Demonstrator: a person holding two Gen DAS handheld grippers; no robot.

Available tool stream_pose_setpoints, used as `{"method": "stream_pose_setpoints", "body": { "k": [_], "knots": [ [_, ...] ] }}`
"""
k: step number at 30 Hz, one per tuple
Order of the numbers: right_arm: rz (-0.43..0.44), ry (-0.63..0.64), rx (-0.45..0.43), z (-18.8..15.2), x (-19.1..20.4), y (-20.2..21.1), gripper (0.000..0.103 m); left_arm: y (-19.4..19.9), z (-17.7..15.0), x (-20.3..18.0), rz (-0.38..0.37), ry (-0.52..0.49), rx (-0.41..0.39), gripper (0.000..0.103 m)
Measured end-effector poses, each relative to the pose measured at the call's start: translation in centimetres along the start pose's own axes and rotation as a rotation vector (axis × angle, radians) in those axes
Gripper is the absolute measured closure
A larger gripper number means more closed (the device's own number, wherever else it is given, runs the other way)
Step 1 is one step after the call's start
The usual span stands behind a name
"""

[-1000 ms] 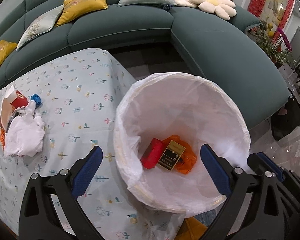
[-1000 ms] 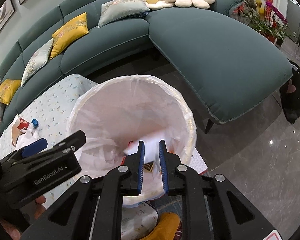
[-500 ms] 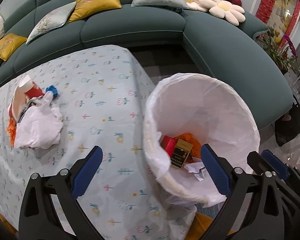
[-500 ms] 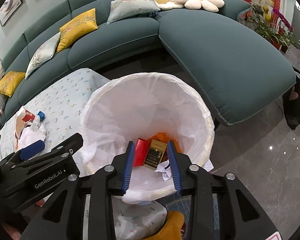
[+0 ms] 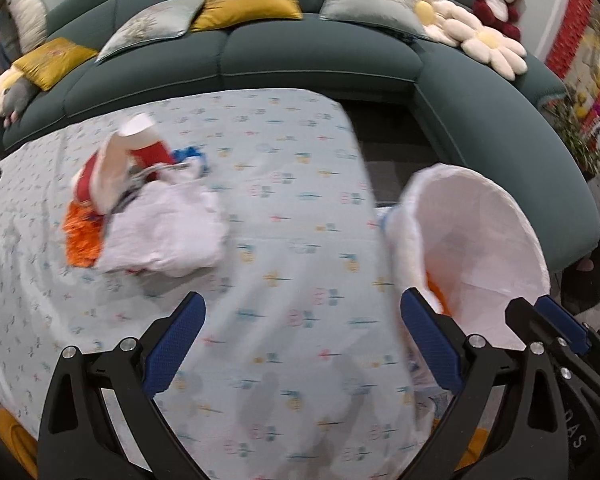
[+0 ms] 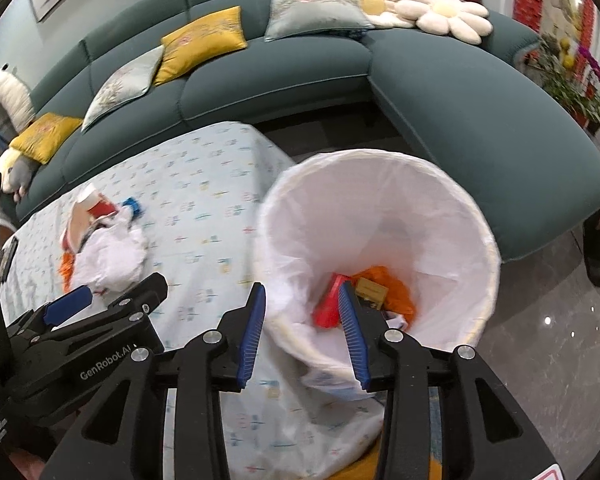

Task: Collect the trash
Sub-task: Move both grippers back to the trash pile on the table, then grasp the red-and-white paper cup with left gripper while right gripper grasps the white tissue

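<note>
Right hand-held gripper jaws opening, nothing between them, hanging over the near rim of the lined bin; likely just done with a drop. Left hand-held gripper spread wide and empty, over the surface and aimed toward the trash pile, probably the next pick. Bin stands at the surface's edge for short carries. Floral cloth covers the surface; teal sofa curves behind.

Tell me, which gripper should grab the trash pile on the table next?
Probably left. The left gripper is wide open, empty, and faces the trash pile across the table. The right gripper, opening and empty, sits over the bin.
</note>
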State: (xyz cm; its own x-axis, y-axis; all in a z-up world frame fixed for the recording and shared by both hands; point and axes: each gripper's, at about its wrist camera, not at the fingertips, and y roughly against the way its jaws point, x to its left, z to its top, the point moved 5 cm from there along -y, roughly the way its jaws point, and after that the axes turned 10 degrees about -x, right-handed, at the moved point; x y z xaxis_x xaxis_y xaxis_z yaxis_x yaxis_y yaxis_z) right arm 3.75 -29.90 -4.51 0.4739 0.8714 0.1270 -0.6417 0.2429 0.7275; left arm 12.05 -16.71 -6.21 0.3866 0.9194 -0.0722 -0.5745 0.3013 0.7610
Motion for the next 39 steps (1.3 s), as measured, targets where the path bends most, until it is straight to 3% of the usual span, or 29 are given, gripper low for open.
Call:
{"method": "stream_pose_setpoints", "body": {
  "k": [21,30,39],
  "knots": [
    [0.181,0.133,0.063,-1.0,15.9,-3.8,0.065,-1.1,1.7,16.6,0.121,0.103,-0.010,0.009],
    [0.216,0.174,0.102,-1.0,20.9,-7.8,0.066,-4.4,4.4,19.9,0.120,0.126,0.000,0.009],
    [0.213,0.190,0.146,-1.2,22.5,-11.2,0.066,-8.7,5.8,22.1,0.125,0.149,0.048,0.009]
  ]
}}
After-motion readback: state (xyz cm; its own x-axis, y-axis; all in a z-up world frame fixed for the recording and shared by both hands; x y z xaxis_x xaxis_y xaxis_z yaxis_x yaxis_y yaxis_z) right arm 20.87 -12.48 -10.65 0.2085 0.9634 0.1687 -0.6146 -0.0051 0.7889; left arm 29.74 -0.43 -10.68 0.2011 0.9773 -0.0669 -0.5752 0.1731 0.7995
